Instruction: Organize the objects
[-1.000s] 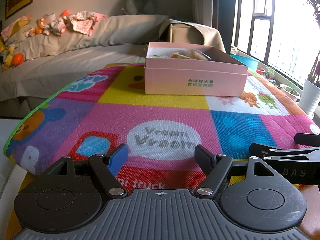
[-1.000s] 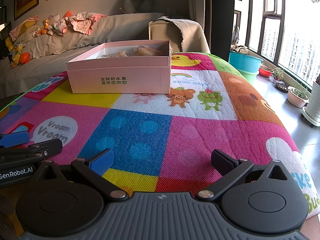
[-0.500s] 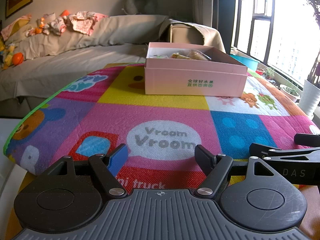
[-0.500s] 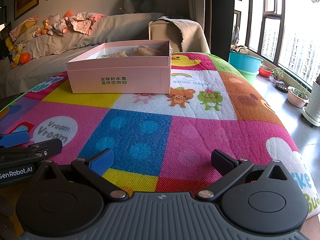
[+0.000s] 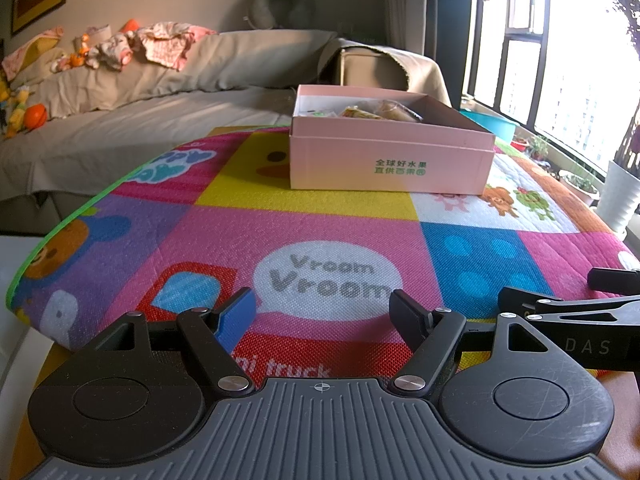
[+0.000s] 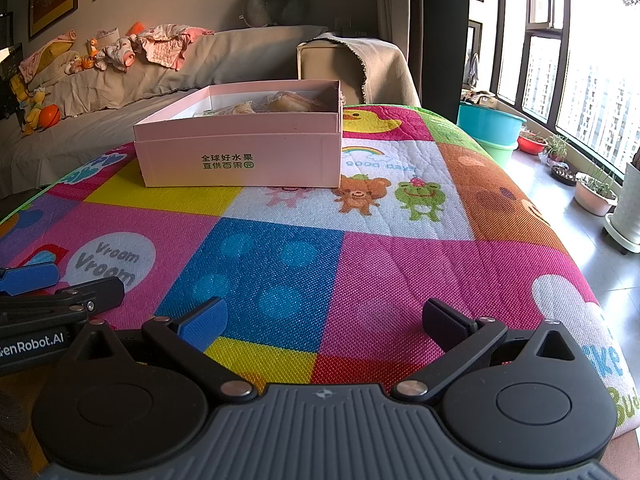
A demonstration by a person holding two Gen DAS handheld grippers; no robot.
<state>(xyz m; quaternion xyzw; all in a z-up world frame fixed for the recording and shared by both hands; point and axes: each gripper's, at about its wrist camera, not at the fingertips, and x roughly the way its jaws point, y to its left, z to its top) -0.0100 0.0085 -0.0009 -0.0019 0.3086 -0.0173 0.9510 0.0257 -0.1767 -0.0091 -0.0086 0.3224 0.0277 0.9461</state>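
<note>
The left gripper (image 5: 322, 312) has its fingers (image 5: 236, 314) spread apart with nothing between them, one faced with a blue pad, the other black, poised just above the colourful play mat (image 5: 248, 224) over the white "Vroom Vroom" bubble. The right gripper (image 6: 324, 318) is likewise spread wide and empty, its fingers (image 6: 204, 316) over the blue and pink squares of the mat. Each gripper shows at the edge of the other's view, side by side and near one another at the mat's near edge. Farther out, well apart from both grippers, a pink box (image 5: 390, 160) with green printed characters on its front wall stands on the mat, open at the top; wrapped snack-like packets (image 6: 280, 104) lie inside toward its far end, though what they are exactly I cannot tell. Beyond the mat runs a beige-covered sofa (image 5: 120, 120) with clothes and small toys (image 5: 120, 46) heaped along its back. To the right, by the windows, stand teal basins (image 6: 490, 124) and potted plants (image 6: 596, 196) on the floor.
</note>
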